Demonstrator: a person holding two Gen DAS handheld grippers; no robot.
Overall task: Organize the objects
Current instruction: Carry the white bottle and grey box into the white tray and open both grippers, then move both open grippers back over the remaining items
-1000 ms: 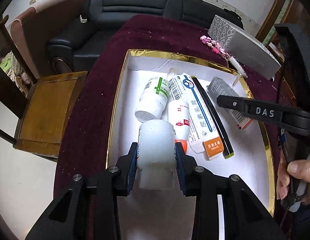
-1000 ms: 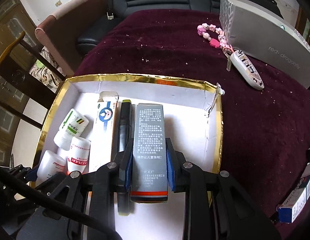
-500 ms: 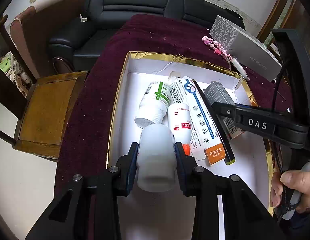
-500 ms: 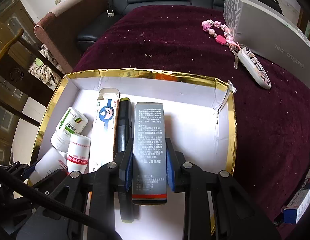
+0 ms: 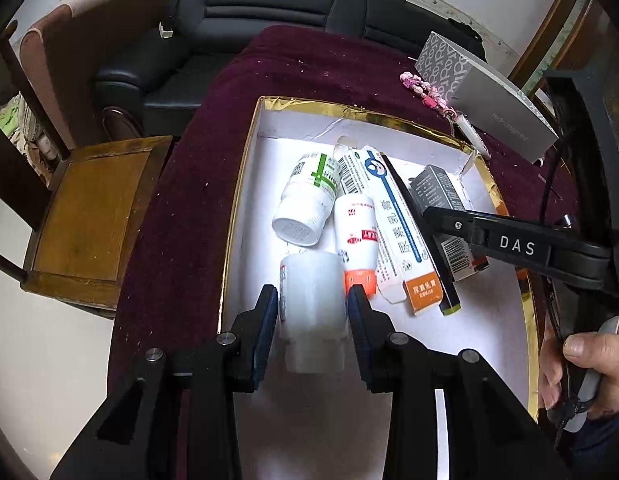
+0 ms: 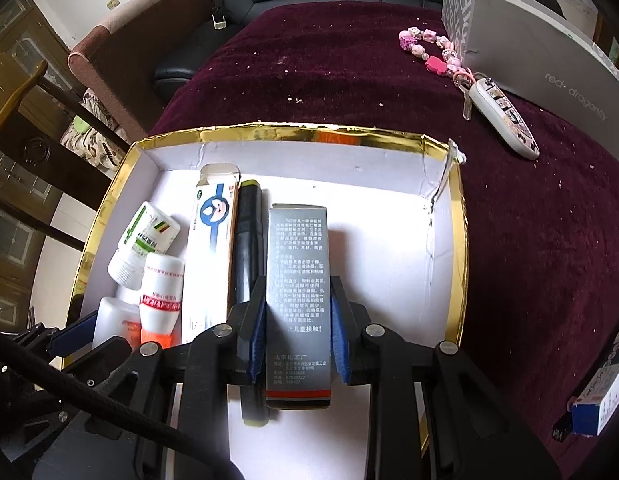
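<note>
A gold-rimmed white box (image 5: 349, 111) (image 6: 309, 134) lies on the maroon cloth. My left gripper (image 5: 312, 300) is shut on a plain white bottle (image 5: 311, 312) over the box's near left corner. My right gripper (image 6: 298, 308) is shut on a grey printed carton (image 6: 297, 280), lengthwise beside a black pen (image 6: 249, 248). Lying in the box are a green-labelled bottle (image 5: 309, 200), a red-labelled bottle with an orange cap (image 5: 357, 248) and a white-and-blue ointment carton (image 5: 389, 224). The left wrist view shows the right gripper (image 5: 437, 220) from the side, a hand (image 5: 577, 364) on its handle.
A grey shoe box (image 6: 549, 60) stands at the far right, with a pink bead chain and key fob (image 6: 501, 116) in front of it. A small blue-and-white carton (image 6: 601, 400) lies at the right edge. Left of the table are a wooden chair (image 5: 89, 220) and a black sofa (image 5: 269, 8).
Both grippers keep their grips and have hardly moved. The grey carton has drifted slightly closer to the black pen.
</note>
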